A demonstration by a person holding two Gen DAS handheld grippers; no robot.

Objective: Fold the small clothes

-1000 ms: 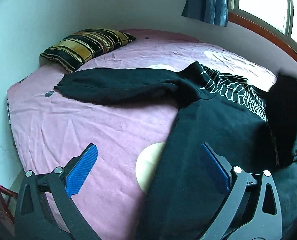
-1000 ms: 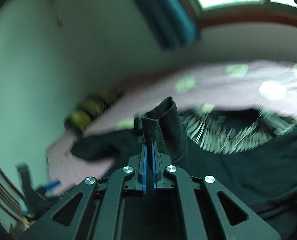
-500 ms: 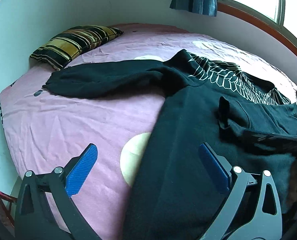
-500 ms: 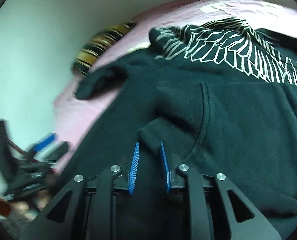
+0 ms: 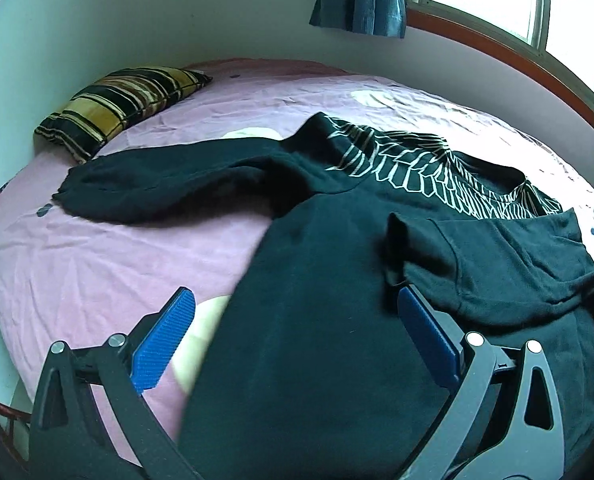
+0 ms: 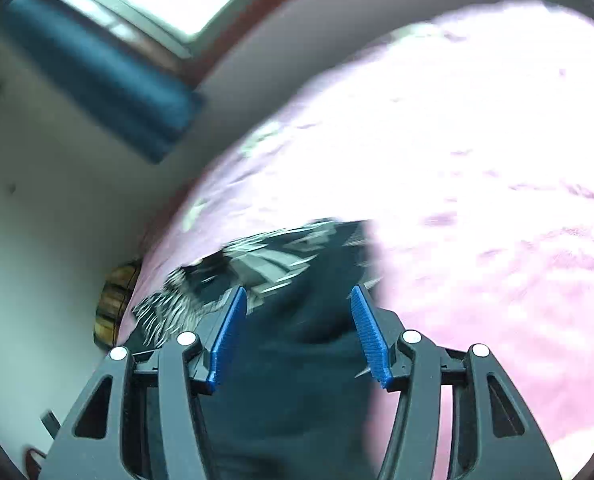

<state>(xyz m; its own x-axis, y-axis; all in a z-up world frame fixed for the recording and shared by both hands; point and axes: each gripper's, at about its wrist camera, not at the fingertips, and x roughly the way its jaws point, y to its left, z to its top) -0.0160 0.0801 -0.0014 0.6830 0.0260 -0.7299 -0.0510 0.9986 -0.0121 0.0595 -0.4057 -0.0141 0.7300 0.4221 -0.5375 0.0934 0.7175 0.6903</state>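
Left gripper [image 5: 293, 340] jaws spread wide, gripping nothing; the black sweatshirt [image 5: 337, 280] lies flat on the pink bed [image 5: 97, 264], its body between and beyond the jaws, one sleeve [image 5: 169, 186] stretched ahead-left toward the striped pillow [image 5: 121, 100] (other sleeve folded over the body, ahead-right). Right gripper [image 6: 297, 336] jaws also apart and empty, blurry sweatshirt between and below them.

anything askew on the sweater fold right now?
Yes. On the black sweater, one sleeve lies folded across the body but bunched, its cuff humped up rather than flat. The other sleeve is not yet folded, stretched out toward the striped pillow. Both grippers, left and right, are open, holding nothing.
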